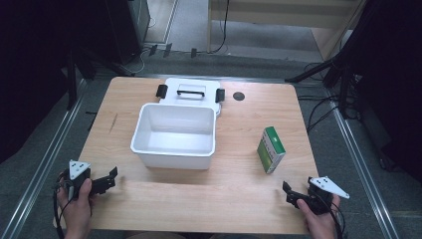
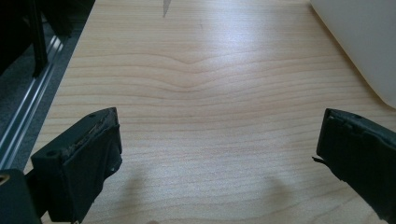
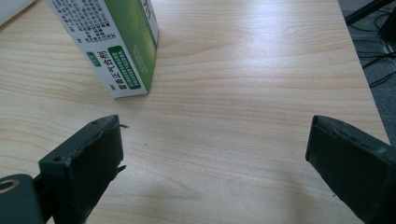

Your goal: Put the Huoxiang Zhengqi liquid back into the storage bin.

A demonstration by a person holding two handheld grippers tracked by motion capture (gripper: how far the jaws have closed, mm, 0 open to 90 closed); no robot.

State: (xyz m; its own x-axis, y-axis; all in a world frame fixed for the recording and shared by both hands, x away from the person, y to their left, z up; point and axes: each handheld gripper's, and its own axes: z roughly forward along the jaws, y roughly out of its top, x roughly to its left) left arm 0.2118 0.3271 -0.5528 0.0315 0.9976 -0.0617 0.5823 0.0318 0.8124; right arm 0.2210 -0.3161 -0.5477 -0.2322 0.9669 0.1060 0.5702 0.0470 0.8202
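Observation:
A white open bin (image 1: 174, 149) stands at the middle of the wooden table (image 1: 239, 189), and its wall (image 2: 359, 37) edges into the left gripper view at upper right. Its lid (image 1: 191, 92), with a black handle and black latches, lies flat behind it. A green and white carton (image 1: 271, 149) stands upright to the bin's right; in the right gripper view the carton (image 3: 116, 42) is just ahead of the left jaw. My left gripper (image 1: 110, 179) (image 2: 219, 154) rests open at the front left corner. My right gripper (image 1: 288, 193) (image 3: 215, 158) is open near the front right, holding nothing.
A small black round disc (image 1: 239, 96) sits on the table at the back, right of the lid. Stand legs (image 1: 318, 67) and cables (image 1: 323, 112) lie on the floor off the right edge. A metal rail (image 1: 45, 159) runs along the left side.

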